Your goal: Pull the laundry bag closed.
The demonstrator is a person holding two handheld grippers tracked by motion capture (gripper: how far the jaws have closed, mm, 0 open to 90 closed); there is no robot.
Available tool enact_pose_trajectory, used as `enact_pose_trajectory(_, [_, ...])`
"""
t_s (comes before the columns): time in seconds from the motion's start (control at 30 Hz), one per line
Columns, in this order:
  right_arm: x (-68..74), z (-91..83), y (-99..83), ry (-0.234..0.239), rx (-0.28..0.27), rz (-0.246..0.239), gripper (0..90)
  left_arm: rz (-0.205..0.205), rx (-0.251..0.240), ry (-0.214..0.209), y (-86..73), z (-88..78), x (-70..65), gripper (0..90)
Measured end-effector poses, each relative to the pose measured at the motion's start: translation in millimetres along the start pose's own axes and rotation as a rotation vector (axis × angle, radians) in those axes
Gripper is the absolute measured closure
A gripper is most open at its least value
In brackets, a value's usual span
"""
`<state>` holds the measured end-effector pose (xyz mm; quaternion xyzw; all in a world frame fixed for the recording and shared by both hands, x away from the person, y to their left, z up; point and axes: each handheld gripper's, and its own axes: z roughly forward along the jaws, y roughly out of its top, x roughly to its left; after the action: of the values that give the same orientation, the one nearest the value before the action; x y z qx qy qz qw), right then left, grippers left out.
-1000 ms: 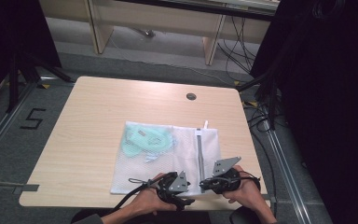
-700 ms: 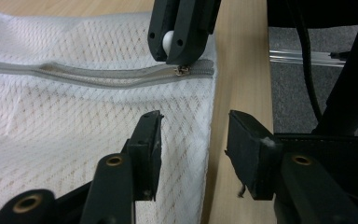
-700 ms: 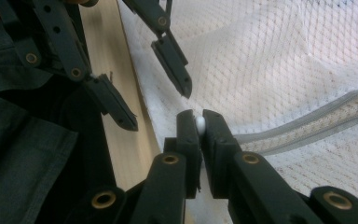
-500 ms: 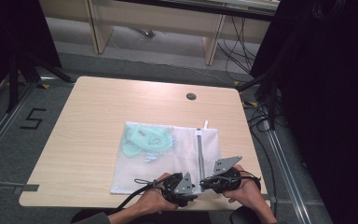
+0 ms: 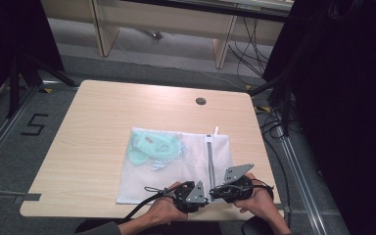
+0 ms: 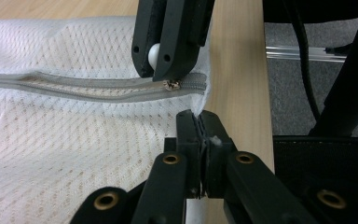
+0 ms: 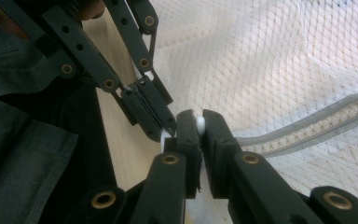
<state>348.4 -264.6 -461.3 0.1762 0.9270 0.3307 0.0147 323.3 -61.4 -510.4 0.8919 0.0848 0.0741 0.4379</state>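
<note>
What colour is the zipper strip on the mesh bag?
Grey, set in the white mesh bag; the zipper shows best in the left gripper view.

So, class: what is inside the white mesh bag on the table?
Through the mesh bag a pale green item with a small label shows in its far left part. What kind of item it is, folded under the mesh, cannot be told.

White diamond-mesh laundry bag (image 5: 176, 166) with grey zipper (image 5: 209, 161), mint-green garment (image 5: 152, 149), pale wood-grain table (image 5: 98, 127).
</note>
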Motion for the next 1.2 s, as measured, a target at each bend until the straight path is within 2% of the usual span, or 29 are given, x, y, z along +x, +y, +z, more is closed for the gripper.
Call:
enact_pose_trajectory(0.13, [-0.3, 1.8, -0.1, -0.005, 0.003, -0.006, 86.2, 0.005, -0.004, 0.001, -1.0, -0.2, -0.9, 88.6])
enact_pose_trajectory(0.27, [-2.6, 1.9, -0.5, -0.017, 0.007, -0.005, 86.2, 0.047, -0.003, 0.012, -1.2, -1.6, -1.0, 88.8])
enact_pose_trajectory(0.33, [-3.4, 2.4, -1.2, -0.002, 0.008, -0.002, 86.2, 0.054, 0.002, 0.004, -1.4, -2.9, 0.3, 88.8])
enact_pose_trajectory(0.43, [-3.6, 5.1, -0.8, 0.004, 0.015, -0.002, 86.3, 0.038, 0.004, 0.003, -3.1, -2.6, 0.0, 88.9])
enact_pose_trajectory(0.47, [-3.8, 5.7, -0.2, 0.006, 0.019, -0.006, 86.2, 0.046, 0.014, -0.001, -3.2, -2.9, 0.3, 88.9])
enact_pose_trajectory(0.73, [-8.1, 9.4, -2.6, 0.018, 0.028, -0.001, 86.3, 0.026, 0.014, -0.014, -3.4, -2.6, -1.4, 89.1])
enact_pose_trajectory(0.83, [-9.3, 10.7, -1.8, 0.02, 0.034, -0.01, 86.2, 0.016, 0.011, -0.013, -3.1, -2.9, -1.6, 89.1])
enact_pose_trajectory(0.9, [-12.6, 11.8, -1.0, 0.02, 0.027, -0.039, 86.3, 0.015, 0.01, -0.01, -2.6, -3.1, -1.6, 89.1])
enact_pose_trajectory(0.93, [-11.0, 11.3, -1.1, 0.024, 0.034, -0.007, 86.3, 0.014, 0.011, -0.013, -2.3, -3.4, -1.3, 89.1])
enact_pose_trajectory(1.03, [-13.4, 11.9, -1.0, 0.013, 0.042, -0.008, 86.2, 0.026, 0.01, -0.009, -2.4, -3.6, -2.0, 89.1])
enact_pose_trajectory(1.1, [-14.2, 11.9, 0.0, 0.007, 0.051, -0.013, 86.3, 0.017, 0.008, -0.013, -2.8, -3.5, -1.6, 89.1])
enact_pose_trajectory(1.13, [-15.6, 13.8, 0.6, 0.017, 0.042, -0.033, 86.2, 0.01, 0.008, -0.019, -2.6, -3.9, -1.0, 89.1])
enact_pose_trajectory(1.17, [-16.2, 14.4, 0.9, 0.017, 0.041, -0.042, 86.2, 0.024, 0.005, -0.011, -2.5, -4.3, -0.1, 89.1])
enact_pose_trajectory(1.2, [-16.4, 14.7, 1.2, 0.02, 0.039, -0.037, 86.2, 0.005, 0.001, -0.012, -2.8, -4.3, -1.2, 89.1])
